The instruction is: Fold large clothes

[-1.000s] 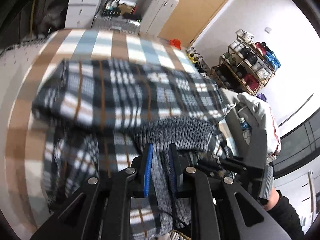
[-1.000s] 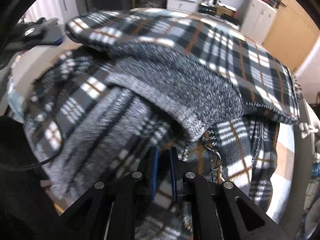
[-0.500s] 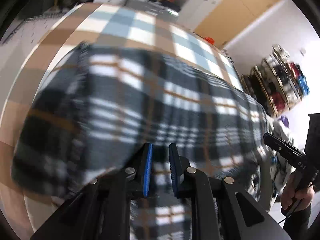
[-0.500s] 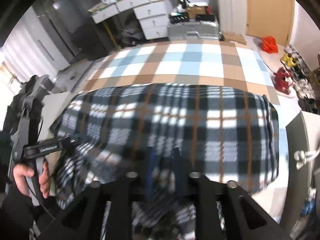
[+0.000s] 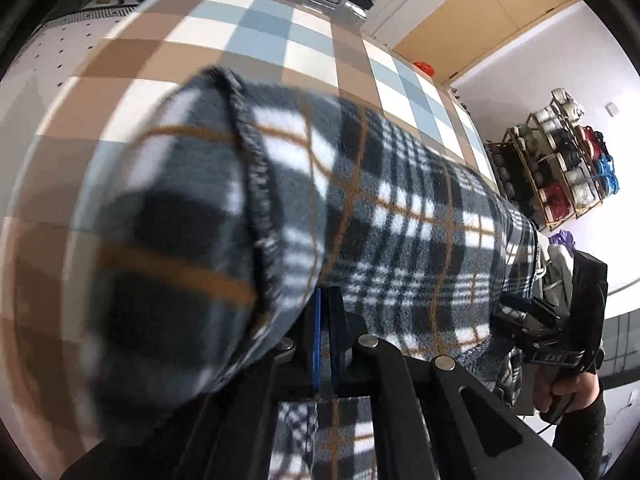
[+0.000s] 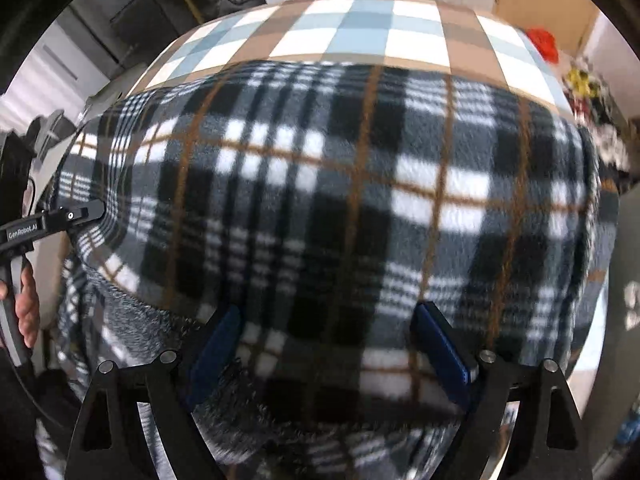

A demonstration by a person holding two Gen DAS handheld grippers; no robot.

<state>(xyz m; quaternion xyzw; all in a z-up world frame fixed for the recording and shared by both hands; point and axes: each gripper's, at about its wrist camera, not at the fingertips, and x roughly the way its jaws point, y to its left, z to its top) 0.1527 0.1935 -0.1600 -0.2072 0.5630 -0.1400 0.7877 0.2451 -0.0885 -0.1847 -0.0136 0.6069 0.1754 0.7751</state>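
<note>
A large plaid fleece garment (image 6: pixel 360 200), dark grey and white with tan lines, lies folded over on the checked surface (image 6: pixel 360 28). Its stitched hem (image 5: pixel 252 160) curls up close to the left wrist camera. My left gripper (image 5: pixel 326 320) is shut on the fleece near that edge; from the right wrist view its tip (image 6: pixel 86 213) touches the cloth's left side. My right gripper (image 6: pixel 328 344) hovers over the near part of the fleece. Its jaws are opening, and the blue pads (image 6: pixel 440 348) stand wide apart, off the cloth. A hand (image 5: pixel 568 392) holds it at the fleece's right end.
The brown, blue and white checked surface (image 5: pixel 256 32) extends beyond the fleece. White drawers (image 5: pixel 400 0) and a wooden door stand behind it. A rack of spools and shoes (image 5: pixel 560 168) lines the right wall. A red item (image 6: pixel 540 40) lies on the floor.
The bunched fleece with its grey inner side showing now lies spread with the plaid side up. The right gripper let go and opened wide. The left gripper dropped toward the surface.
</note>
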